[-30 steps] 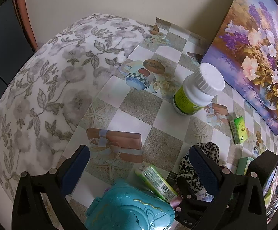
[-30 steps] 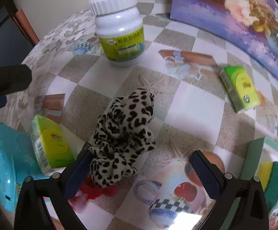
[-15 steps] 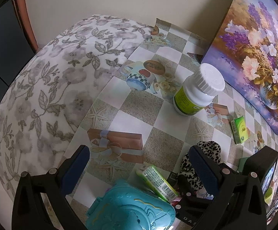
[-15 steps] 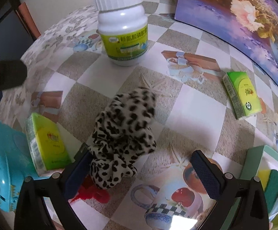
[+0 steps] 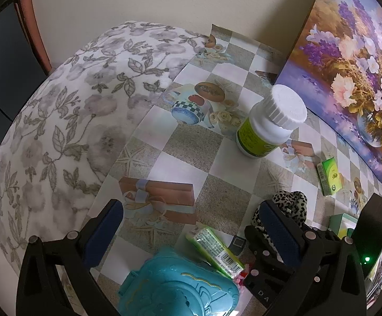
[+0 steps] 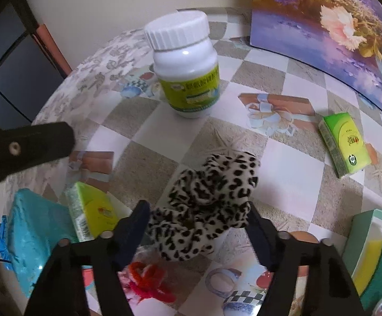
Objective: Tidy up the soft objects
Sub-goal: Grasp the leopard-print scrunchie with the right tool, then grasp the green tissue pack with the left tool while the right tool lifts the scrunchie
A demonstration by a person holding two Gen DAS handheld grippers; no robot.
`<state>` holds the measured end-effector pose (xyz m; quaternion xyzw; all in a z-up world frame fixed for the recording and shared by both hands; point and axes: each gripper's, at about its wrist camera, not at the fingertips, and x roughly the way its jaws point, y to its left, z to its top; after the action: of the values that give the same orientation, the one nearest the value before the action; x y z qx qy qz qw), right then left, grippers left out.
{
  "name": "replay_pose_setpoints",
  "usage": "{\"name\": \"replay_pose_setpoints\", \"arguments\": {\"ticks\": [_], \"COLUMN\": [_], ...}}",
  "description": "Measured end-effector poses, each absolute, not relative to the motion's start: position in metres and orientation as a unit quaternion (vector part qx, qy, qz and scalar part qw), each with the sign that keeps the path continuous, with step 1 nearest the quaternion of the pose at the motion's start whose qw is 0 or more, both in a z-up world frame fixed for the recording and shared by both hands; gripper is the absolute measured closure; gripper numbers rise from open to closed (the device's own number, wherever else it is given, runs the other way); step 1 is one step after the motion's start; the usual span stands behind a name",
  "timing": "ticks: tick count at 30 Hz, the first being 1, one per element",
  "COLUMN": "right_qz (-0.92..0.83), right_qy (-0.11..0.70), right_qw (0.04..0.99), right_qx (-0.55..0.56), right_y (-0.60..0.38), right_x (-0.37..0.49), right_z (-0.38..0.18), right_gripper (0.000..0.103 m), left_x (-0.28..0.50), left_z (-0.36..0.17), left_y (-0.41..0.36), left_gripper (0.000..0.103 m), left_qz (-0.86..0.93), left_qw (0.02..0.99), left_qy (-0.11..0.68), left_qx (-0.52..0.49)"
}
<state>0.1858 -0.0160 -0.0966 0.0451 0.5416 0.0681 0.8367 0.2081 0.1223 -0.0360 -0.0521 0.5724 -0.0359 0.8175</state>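
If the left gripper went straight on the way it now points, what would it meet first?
Probably just the checkered table cover: the left gripper is open with nothing between its fingers. The white bottle stands off to the right of that line, though depth is hard to judge.

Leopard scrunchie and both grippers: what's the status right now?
Right gripper closed around the leopard scrunchie. Left gripper open, empty, above the table. Red scrunchie and tissue pack close beside.

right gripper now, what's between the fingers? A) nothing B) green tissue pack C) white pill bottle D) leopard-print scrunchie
D: in the right wrist view the right gripper has its fingers closed in on both sides of the leopard-print scrunchie; the white pill bottle stands apart, farther back.
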Motion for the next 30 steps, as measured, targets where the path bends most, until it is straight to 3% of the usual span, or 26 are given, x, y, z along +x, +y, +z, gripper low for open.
{"name": "replay_pose_setpoints", "arguments": {"ticks": [5, 9, 17, 30], "right_qz": [0.074, 0.080, 0.089, 0.064], "right_qy": [0.543, 0.546, 0.531, 0.523], "right_qw": [0.835, 0.830, 0.835, 0.837], "right_qx": [0.049, 0.079, 0.112, 0.151], "right_y": [-0.020, -0.032, -0.047, -0.087], "right_x": [0.182, 0.178, 0.177, 0.160], "right_z": [-0.096, -0.097, -0.082, -0.054], "right_gripper": [0.052, 0.057, 0.083, 0.084], "left_x": [0.208, 0.207, 0.205, 0.192], "left_z": [-0.034, -0.033, -0.031, -0.029], "left_y": [0.119, 0.115, 0.104, 0.091], "left_gripper": [0.000, 0.000, 0.000, 0.000], "left_qz": [-0.036, -0.044, -0.049, -0.046], "left_qw": [0.819, 0.818, 0.819, 0.815], "left_qy": [0.571, 0.572, 0.571, 0.577], "left_qx": [-0.042, -0.041, -0.027, 0.010]}}
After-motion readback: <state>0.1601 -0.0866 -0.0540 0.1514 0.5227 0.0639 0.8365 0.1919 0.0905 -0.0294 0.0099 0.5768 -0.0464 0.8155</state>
